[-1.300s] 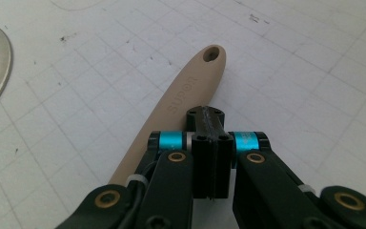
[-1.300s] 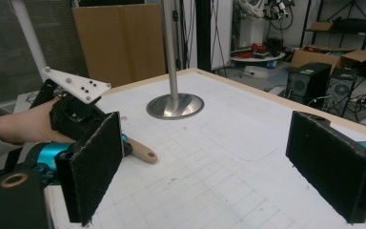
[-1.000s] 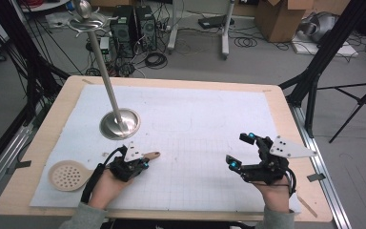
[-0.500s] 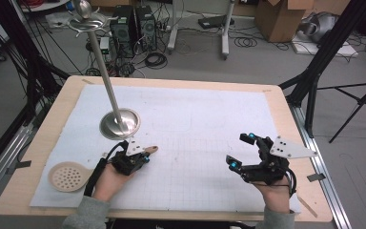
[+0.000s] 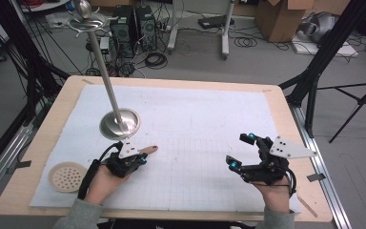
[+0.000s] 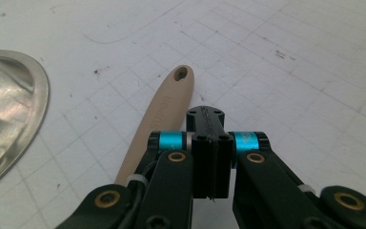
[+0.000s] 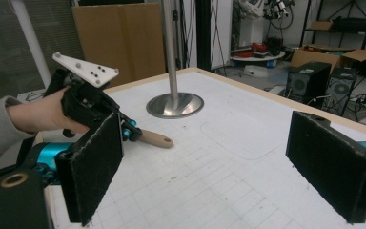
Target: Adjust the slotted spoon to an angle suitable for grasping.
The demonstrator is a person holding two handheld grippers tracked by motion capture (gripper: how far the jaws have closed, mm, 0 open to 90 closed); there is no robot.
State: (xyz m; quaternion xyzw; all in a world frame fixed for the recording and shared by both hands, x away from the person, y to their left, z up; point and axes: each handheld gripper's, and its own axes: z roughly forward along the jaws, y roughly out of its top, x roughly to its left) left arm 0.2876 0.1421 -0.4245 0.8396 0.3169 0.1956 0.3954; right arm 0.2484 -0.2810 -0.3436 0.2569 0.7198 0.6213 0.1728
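1. A light wooden table (image 5: pixel 33 157) carries a white gridded mat (image 5: pixel 195 143) that covers most of its top.
2. A round, perforated beige disc (image 5: pixel 68 177) lies at the near left corner of the mat, partly over its edge.
3. On the grey floor beyond the table stand two dark computer towers (image 5: pixel 133 26), with loose black cables (image 5: pixel 155 59) coiled just in front of them.
4. A brown cardboard box (image 5: pixel 279 19) sits on the floor at the far right.
5. A black tripod (image 5: pixel 357 102) stands on the floor to the right of the table.
6. Black frame posts (image 5: pixel 324 57) rise at the table's far right corner.
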